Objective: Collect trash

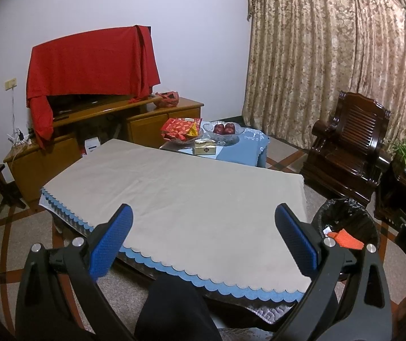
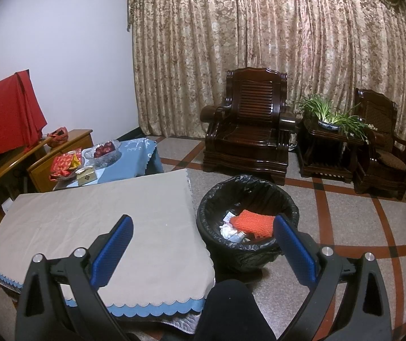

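1. Living room w/ white wall, patterned curtain (image 2: 259, 42) and tiled floor w/ red-brown stripes.
2. Low table (image 1: 174, 193) in front, covered by beige cloth w/ blue scalloped edge; top is bare.
3. Left gripper (image 1: 203, 236) hovers over the table's near edge, blue pads spread wide, nothing between them.
4. Right gripper (image 2: 203, 244) sits above the table's right corner and the bin, jaws wide apart too, holding nothing.
5. Trash bin (image 2: 248, 221) w/ black liner stands on the floor just beside the table's right side. Inside: orange mesh piece (image 2: 254, 221), crumpled white paper (image 2: 227, 230), a few small scraps.
6. Smaller table w/ blue cloth (image 2: 135, 153) behind the main one; carries glass bowl of red apples (image 2: 103, 150), red snack packs (image 2: 65, 164), a tissue box (image 2: 86, 177).
7. Wooden TV cabinet (image 1: 95, 130) at left, screen draped in red cloth (image 1: 89, 62).
8. Dark wooden armchair (image 2: 245, 130) by the curtain, side table w/ potted plant (image 2: 328, 113) next to it.
9. Person's dark-clothed knee (image 2: 231, 309) low in both views.
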The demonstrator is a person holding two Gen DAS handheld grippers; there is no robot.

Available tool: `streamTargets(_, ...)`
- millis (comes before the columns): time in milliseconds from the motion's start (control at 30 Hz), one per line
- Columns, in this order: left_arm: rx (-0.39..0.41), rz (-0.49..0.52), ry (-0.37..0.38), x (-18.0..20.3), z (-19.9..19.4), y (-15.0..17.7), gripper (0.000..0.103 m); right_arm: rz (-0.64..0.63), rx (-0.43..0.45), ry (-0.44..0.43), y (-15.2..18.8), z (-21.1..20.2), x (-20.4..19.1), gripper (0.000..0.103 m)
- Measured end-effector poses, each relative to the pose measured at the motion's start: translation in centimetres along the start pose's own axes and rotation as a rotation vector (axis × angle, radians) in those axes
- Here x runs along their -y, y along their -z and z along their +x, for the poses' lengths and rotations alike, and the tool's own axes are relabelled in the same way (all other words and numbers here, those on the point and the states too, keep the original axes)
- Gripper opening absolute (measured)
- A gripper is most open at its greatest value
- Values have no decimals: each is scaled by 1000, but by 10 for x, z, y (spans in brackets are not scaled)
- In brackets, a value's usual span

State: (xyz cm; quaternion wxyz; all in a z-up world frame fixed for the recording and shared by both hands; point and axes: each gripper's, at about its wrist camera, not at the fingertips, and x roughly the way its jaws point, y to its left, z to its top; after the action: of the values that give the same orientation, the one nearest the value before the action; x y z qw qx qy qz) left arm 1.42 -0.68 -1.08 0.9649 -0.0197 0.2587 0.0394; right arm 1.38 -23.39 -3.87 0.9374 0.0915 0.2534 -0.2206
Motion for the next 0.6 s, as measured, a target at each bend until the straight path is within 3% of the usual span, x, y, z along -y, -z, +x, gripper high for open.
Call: streamTargets(600,4,-3,-1,-1,-1,-6,97,2,1,1,0,0,-1,97)
